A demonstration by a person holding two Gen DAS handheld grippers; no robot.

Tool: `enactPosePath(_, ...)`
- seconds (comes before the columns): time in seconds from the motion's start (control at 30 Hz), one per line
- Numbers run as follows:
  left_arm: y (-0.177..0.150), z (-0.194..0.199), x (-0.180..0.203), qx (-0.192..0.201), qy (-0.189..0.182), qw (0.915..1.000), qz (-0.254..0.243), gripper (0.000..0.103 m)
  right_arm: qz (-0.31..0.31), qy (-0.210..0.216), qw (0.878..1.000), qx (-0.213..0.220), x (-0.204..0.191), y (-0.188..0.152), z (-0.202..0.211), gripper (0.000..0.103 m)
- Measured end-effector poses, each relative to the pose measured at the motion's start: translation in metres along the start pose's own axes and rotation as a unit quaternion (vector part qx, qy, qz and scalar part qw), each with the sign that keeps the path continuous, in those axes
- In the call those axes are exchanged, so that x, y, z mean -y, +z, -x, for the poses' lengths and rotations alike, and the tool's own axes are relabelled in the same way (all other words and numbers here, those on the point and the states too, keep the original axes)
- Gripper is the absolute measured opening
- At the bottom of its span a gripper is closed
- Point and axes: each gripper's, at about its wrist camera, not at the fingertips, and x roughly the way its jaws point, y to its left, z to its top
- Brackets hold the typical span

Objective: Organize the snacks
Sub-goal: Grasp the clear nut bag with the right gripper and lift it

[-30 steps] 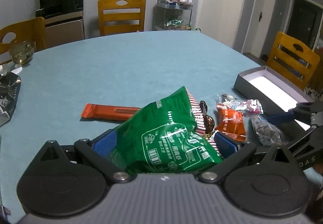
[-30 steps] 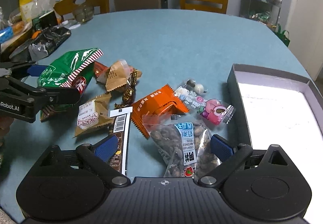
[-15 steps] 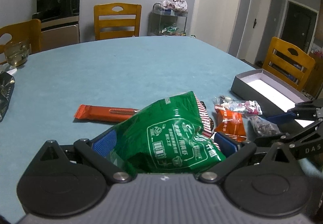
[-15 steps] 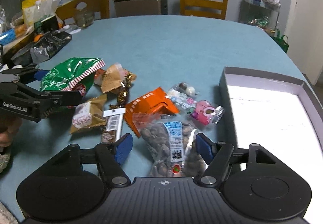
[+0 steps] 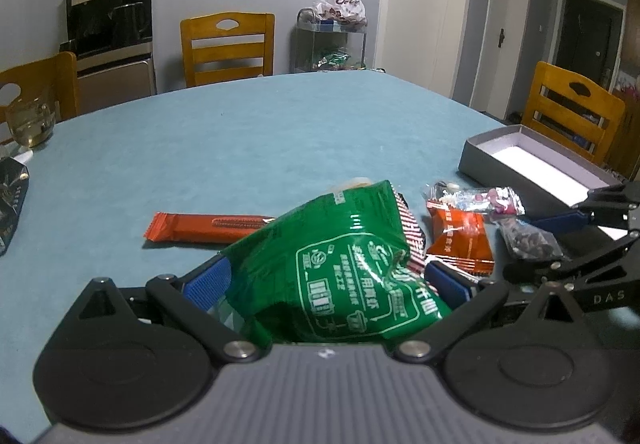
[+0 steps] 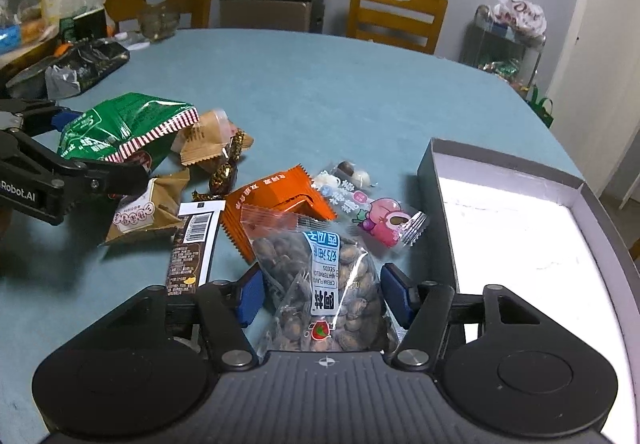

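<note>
I am risking a slip: my left tool (image 5: 326,280) is pinching the green bag (image 5: 340,264) only by its slick, crumpled end, so it could slide out. My right tool (image 6: 322,294) is standing half spread around the seed packet (image 6: 326,284); I cannot tell whether its pads are touching yet. The open box (image 6: 440,179) is lying at three o'clock on the table (image 6: 320,83), other snacks at eleven.

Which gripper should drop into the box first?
Right, probably. The right gripper straddles the watermelon seed packet right beside the open grey box. The left gripper holds the green bag across the snack pile, farther away.
</note>
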Motion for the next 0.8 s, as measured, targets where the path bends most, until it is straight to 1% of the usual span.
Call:
enactPosePath(0.07,0.0,0.001,-0.002,0.0,-0.001,1.0,0.003,0.103,-0.001,-0.002,1.0,0.009,0.0,-0.002,0.001,0.057)
enactPosePath(0.17,0.001,0.007,-0.005,0.004,-0.001,1.0,0.008,0.097,0.001,-0.001,1.0,0.018,-0.001,-0.006,0.005,0.054)
enactPosePath(0.23,0.001,0.013,-0.006,0.01,0.006,0.9999,0.008,0.093,0.002,0.004,1.0,0.024,-0.002,-0.006,0.008,0.051)
enactPosePath(0.33,0.003,0.022,-0.008,0.023,0.018,0.9996,0.006,0.087,0.005,0.012,0.999,0.047,-0.002,-0.004,0.018,0.05)
enactPosePath(0.37,0.003,0.024,-0.009,0.026,0.019,0.9995,0.007,0.082,0.007,0.015,0.998,0.054,-0.003,-0.003,0.021,0.05)
enactPosePath(0.43,0.004,0.028,-0.01,0.031,0.025,0.9992,0.006,0.08,0.01,0.016,0.998,0.059,-0.004,-0.001,0.023,0.049)
enactPosePath(0.57,0.007,0.039,-0.013,0.042,0.026,0.9987,0.006,0.073,0.008,0.016,0.997,0.071,-0.003,0.002,0.03,0.048)
enactPosePath(0.8,0.016,0.05,-0.009,0.056,0.031,0.9979,0.003,0.06,-0.012,0.014,0.994,0.112,0.01,0.013,0.049,0.047)
